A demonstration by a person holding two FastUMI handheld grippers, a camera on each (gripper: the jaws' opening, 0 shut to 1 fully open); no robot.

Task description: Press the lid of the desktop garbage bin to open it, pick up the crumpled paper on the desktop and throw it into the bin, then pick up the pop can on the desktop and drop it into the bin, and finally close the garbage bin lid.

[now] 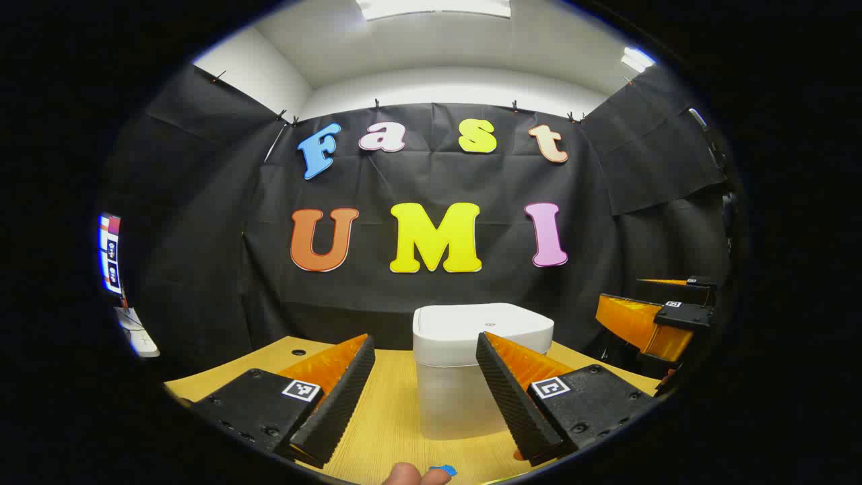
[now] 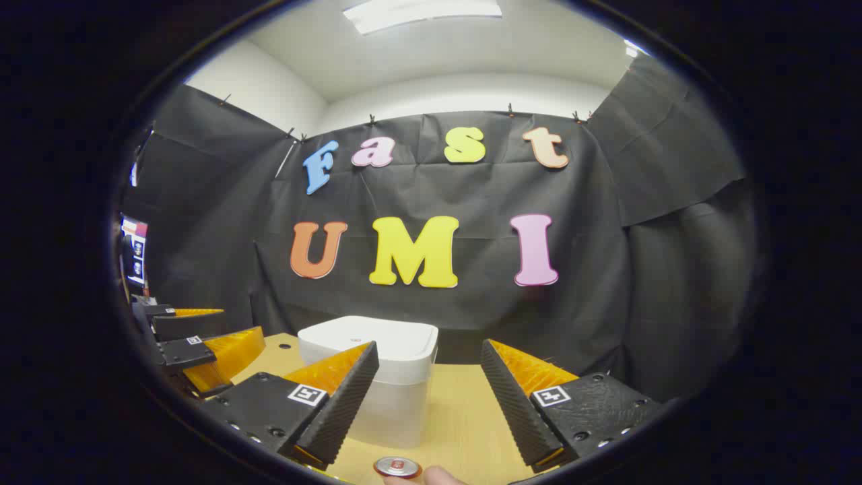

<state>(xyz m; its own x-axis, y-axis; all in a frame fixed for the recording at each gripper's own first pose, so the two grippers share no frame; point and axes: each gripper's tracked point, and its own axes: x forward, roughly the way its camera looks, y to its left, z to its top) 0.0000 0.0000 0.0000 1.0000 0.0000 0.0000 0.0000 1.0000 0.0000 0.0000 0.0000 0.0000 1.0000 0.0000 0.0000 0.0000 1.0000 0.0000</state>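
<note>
Left claw [image 1: 424,367] spread wide, holding nothing, above the desk [image 1: 390,417], aimed at the white garbage bin [image 1: 471,367] with lid [image 1: 481,323] down. Right claw [image 2: 429,377] equally wide, empty, bin ahead-left. Pop can [image 2: 397,467] top at bottom edge, just before the bin.

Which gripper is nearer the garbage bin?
Left, by a little. The left gripper faces the garbage bin head-on, framing it between its fingers; the right gripper has it off to its left.

one bin [image 1: 481,350], one pop can [image 2: 397,467], two tools [image 1: 425,377]
</note>
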